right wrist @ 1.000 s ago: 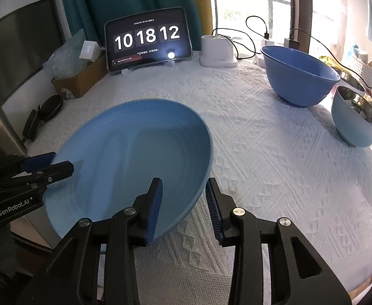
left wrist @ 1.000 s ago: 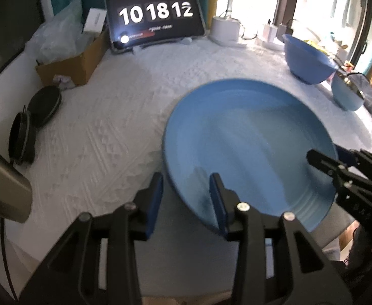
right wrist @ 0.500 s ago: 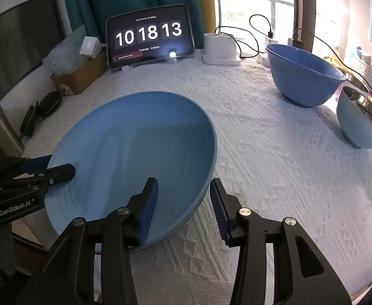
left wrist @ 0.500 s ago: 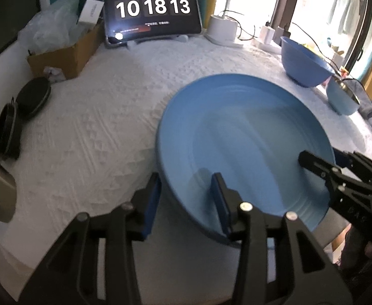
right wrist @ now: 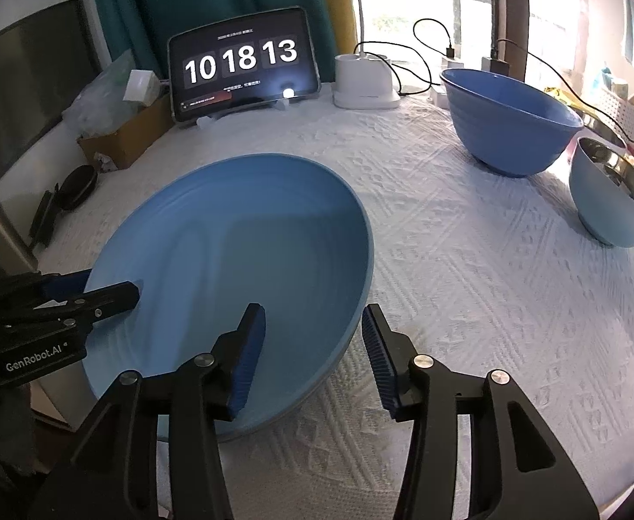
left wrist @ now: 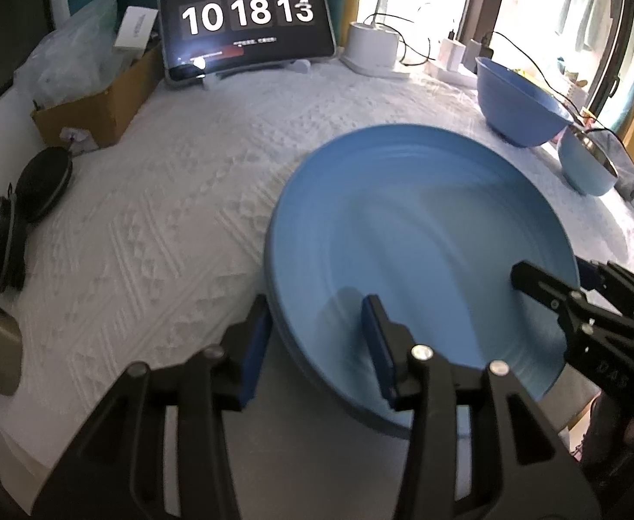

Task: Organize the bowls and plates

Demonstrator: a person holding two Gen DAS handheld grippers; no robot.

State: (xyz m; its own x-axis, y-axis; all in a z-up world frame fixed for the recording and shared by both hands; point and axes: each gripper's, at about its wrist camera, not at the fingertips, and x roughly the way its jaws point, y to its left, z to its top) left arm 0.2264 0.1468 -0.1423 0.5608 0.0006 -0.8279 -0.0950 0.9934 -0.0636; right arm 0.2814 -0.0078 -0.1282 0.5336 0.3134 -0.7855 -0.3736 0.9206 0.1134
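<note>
While the big blue plate (right wrist: pixel 230 268) sits flat near the table's front edge, each gripper straddles its rim, one on either side, as if to share its width. The left gripper (left wrist: pixel 317 342) and right gripper (right wrist: pixel 312 346) have just been spreading, pads apart with the rim between them, none pressing. Two bowls wait well apart: the blue bowl (right wrist: pixel 507 125) and the steel-lined bowl (right wrist: pixel 616 203).

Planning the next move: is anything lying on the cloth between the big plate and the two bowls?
Nothing visible. The white cloth is bare between the plate and both the large bowl and the small bowl.
</note>
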